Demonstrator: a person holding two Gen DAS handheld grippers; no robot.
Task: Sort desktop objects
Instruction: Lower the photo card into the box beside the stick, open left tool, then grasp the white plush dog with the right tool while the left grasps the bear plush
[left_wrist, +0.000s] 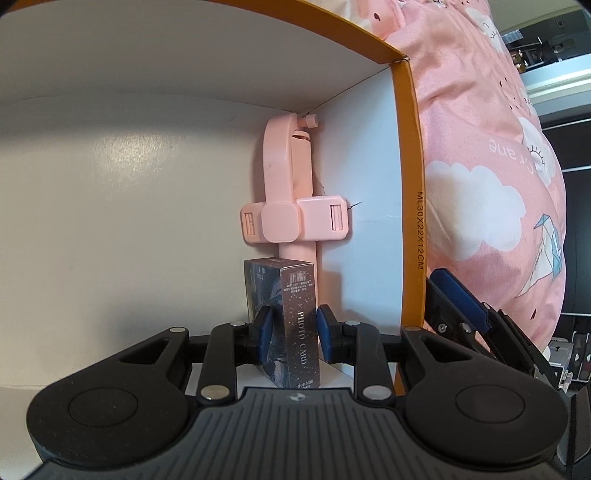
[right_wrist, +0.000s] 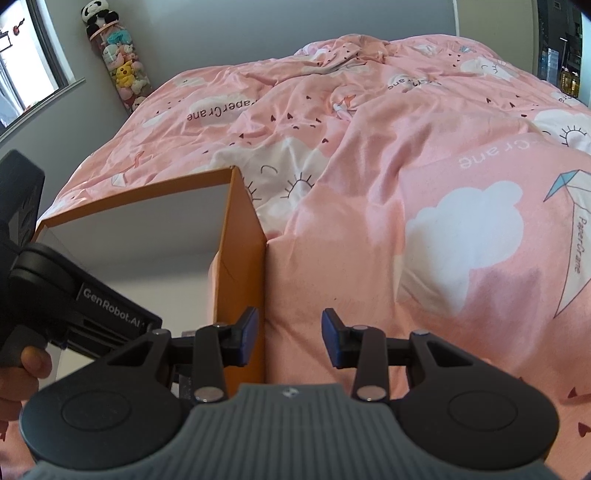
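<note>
Placing photo card box (left_wrist: 291, 325) in orange box (left_wrist: 408, 206) (lower centre); left gripper (left_wrist: 291, 328) pads barely parted beside it, right gripper (right_wrist: 290, 339) half-open, empty. Next: withdraw upward.

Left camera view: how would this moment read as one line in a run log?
left tool: around card box | box: in orange carton, beside pink holder | right tool: open, empty

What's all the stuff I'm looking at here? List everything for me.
box: one, orange outside, white inside, on the bed.
phone holder: one, pink, in the box's corner.
photo card pack: one, dark, sparkly, in the box below the holder.
bedcover: one, pink with clouds, under and around the box.
plush toys: several, colourful, stacked in the room corner.
left tool: black, blue pads either side of the pack, a slight gap showing.
right tool: black, open, empty, beside the box.
hand: one, gripping the left tool's handle.
</note>
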